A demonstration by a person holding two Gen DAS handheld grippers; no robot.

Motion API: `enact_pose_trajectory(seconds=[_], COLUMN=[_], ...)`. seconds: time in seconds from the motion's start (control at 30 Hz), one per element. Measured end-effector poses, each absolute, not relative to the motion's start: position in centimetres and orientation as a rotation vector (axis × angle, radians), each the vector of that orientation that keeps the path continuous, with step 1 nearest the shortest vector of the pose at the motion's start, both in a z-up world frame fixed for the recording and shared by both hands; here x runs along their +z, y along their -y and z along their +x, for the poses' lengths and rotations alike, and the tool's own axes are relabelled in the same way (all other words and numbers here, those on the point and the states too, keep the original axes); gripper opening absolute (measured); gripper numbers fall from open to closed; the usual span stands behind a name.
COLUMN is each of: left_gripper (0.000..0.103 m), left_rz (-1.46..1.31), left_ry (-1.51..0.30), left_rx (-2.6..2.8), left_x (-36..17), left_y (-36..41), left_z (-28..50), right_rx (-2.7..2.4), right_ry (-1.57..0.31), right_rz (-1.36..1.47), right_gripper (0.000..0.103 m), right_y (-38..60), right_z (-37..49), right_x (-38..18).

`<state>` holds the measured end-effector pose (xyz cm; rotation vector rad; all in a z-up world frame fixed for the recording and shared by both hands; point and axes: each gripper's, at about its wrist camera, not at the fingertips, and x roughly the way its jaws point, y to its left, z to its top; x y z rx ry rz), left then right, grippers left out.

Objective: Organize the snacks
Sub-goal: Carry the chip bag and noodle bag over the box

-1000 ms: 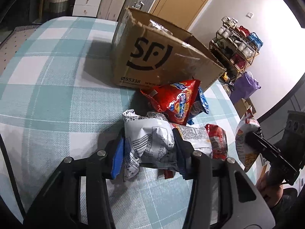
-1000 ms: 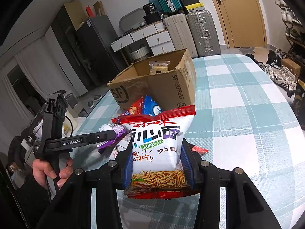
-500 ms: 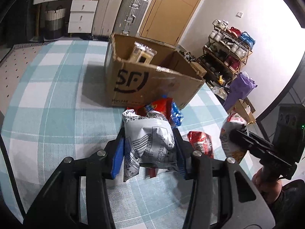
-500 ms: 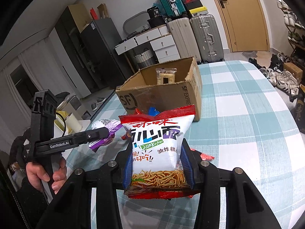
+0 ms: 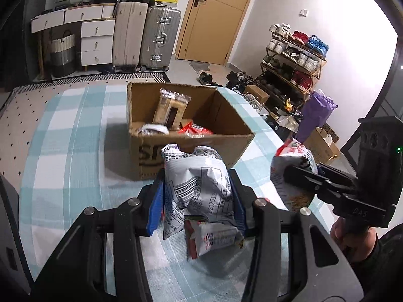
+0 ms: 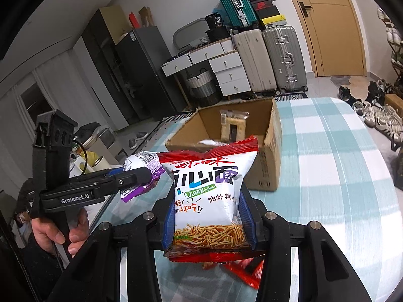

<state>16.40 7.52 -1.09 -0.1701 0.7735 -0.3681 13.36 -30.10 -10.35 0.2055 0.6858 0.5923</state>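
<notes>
Cardboard box (image 6: 264,151) faintly reads "SF EXPRESS". Left gripper (image 5: 199,201), marked "GenRobot.AI", clamps a silver bag (image 5: 199,183); right gripper (image 6: 209,221) clamps a "Dian" noodle bag (image 6: 209,188), both raised before it.

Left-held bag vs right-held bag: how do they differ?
The purple-white bag in the left gripper shows its barcode back in the left wrist view; the noodle snack bag in the right gripper shows its printed front. The first is crumpled, the second puffed and smooth. Both are clamped, lifted short of the cardboard box.
</notes>
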Motion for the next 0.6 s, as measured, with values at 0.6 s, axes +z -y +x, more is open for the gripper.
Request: enact_pose_trajectory(seconds=[0.6], left_gripper=[0.044], left_rz=[-0.107], left_ry=[-0.743], left_rx=[-0.374], left_x=[5.1], left_y=[-5.7], left_z=[22.0], right_rx=[0.600], right_ry=[-0.641], right_rz=[0.153], right_gripper=[0.044], right_y=[28.5], right_z=[19.1], right_x=[-4.5])
